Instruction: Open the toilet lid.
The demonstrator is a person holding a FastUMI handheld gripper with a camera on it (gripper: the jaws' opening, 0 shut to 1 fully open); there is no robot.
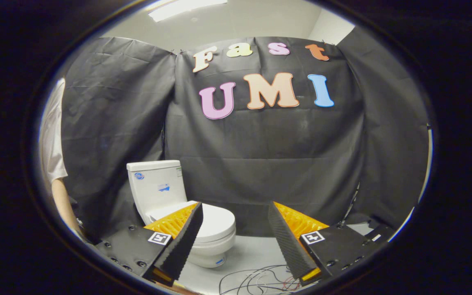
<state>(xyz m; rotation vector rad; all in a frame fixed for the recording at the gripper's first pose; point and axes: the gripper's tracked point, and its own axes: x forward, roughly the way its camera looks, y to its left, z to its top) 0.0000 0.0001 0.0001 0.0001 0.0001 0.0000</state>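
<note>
The gripper [234,211] points into the booth with its two fingers spread wide apart and nothing held between them; each finger [184,241] has a ribbed inner pad, and a small square black-and-white marker sits on the body behind each one. Just beyond the left finger, and partly hidden behind its tip, stands the white ceramic toilet [203,233], well apart from the fingers and off to the left of the gap between them. Its smooth white oval toilet lid [217,221] lies flat and closed over the bowl, facing right and towards the near side. Behind the lid rises the white rectangular tank [158,186], set against the far wall and carrying small stickers on its front. On the pale grey floor [252,250] near the fingers, between them and to the right of the toilet's base, lies a loose tangle of thin black wires [256,278] with a little red among them. The black cloth wall [260,164] closes the booth at the far side. At the far left a person's arm [62,200] with a white sleeve [51,143] stands beside the cloth.
</note>
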